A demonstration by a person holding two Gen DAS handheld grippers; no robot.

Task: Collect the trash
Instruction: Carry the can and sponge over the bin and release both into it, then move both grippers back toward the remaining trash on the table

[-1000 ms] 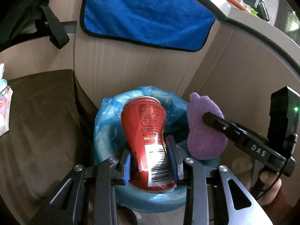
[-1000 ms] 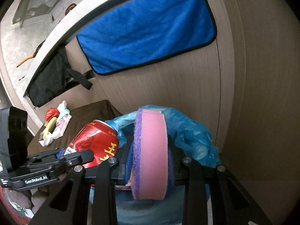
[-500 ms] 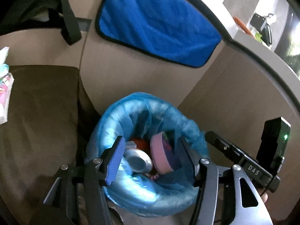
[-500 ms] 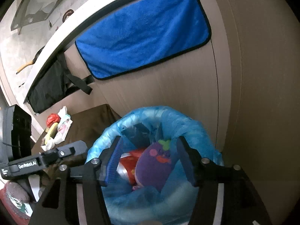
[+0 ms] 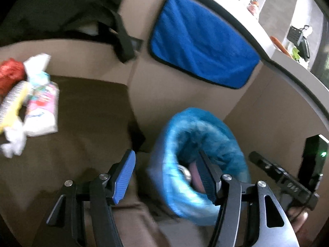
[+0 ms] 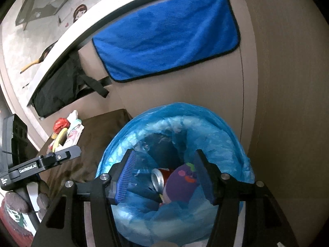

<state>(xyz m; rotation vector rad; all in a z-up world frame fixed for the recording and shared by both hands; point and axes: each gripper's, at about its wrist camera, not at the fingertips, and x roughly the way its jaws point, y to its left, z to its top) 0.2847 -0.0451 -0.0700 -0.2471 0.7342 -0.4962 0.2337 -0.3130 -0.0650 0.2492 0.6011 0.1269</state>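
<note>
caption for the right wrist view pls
Open right gripper above the bin, can and sponge inside.

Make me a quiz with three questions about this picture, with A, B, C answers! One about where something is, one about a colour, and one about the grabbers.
1. Where is the red can?
A. on the brown cushion
B. inside the bin
C. on the counter

2. What colour is the bag lining the bin?
A. blue
B. black
C. white

3. What is the right gripper holding?
A. the can
B. the purple sponge
C. nothing

Answers:
1 B: the can lies down in the bin beside the purple sponge.
2 A: the crinkled liner over the rim is bright blue.
3 C: its pads stand apart over the bin, touching nothing.
</note>
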